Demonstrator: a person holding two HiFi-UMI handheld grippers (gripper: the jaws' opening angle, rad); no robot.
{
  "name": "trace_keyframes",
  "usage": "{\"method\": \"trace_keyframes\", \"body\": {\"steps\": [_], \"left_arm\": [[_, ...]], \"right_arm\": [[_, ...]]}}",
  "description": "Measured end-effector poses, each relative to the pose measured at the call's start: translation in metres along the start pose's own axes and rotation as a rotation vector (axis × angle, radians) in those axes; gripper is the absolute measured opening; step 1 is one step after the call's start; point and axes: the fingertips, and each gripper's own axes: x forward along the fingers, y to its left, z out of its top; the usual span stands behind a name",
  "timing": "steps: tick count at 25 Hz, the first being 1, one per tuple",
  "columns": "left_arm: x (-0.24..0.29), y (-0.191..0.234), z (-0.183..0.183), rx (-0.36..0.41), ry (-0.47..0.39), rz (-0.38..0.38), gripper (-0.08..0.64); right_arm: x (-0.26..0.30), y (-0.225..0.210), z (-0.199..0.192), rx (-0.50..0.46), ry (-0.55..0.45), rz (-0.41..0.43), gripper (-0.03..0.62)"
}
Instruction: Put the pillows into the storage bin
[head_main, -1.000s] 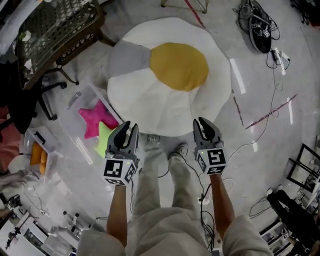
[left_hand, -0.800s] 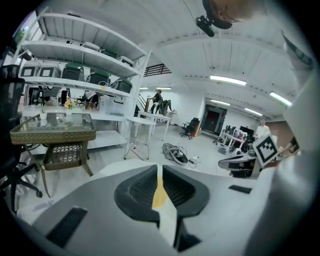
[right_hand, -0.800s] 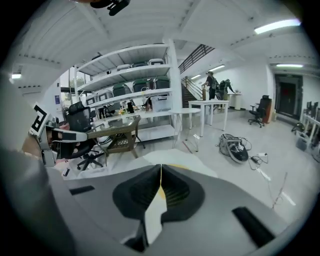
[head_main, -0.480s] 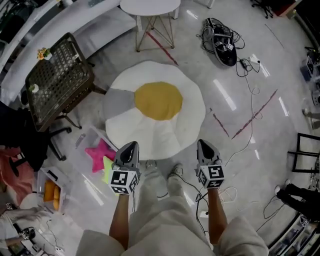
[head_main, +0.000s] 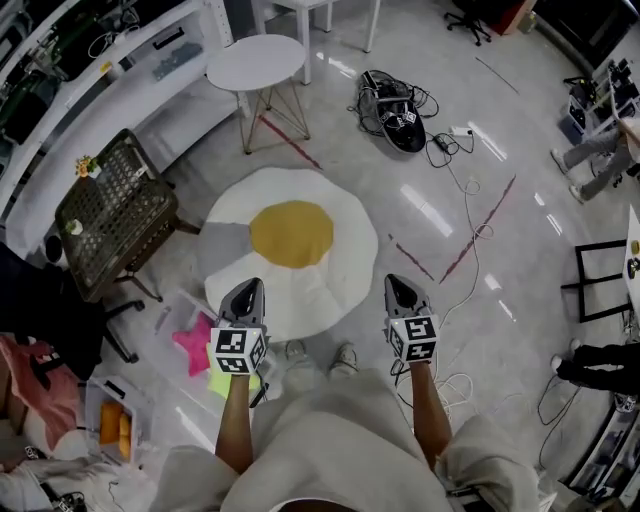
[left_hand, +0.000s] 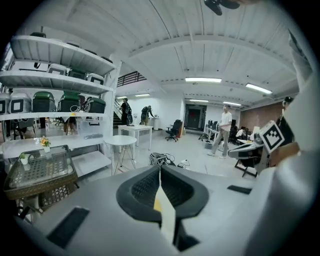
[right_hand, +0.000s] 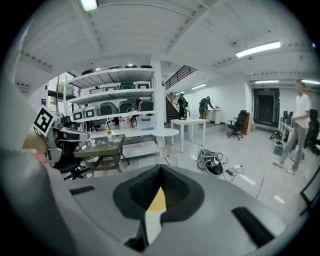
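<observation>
Jaws of the left gripper are seen pressed together, with nothing pinched; the same is noted on the right gripper. Both are held side by side above the floor. Egg-shaped pillow is laid flat on the floor just beyond them. Pink star pillow and yellow-green pillow are seen inside the clear storage bin, by the left gripper.

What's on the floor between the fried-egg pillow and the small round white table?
Only glossy floor crossed by a strip of red tape, in the head view, between the white-and-yellow fried-egg pillow and the round white table.
</observation>
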Motion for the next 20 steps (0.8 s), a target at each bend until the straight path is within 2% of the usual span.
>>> {"method": "trace_keyframes", "body": {"steps": [10,20], "left_arm": [[-0.012,-0.040,0.028,0.060,-0.035,-0.032,0.017],[-0.011,-0.057,0.037,0.080,-0.052,-0.056,0.017]], "right_arm": [[-0.061,-0.036,0.019,0.021,-0.067,-0.077,-0.002],[-0.078,-0.040,0.019,0.022,-0.081,-0.097,-0.002]]}}
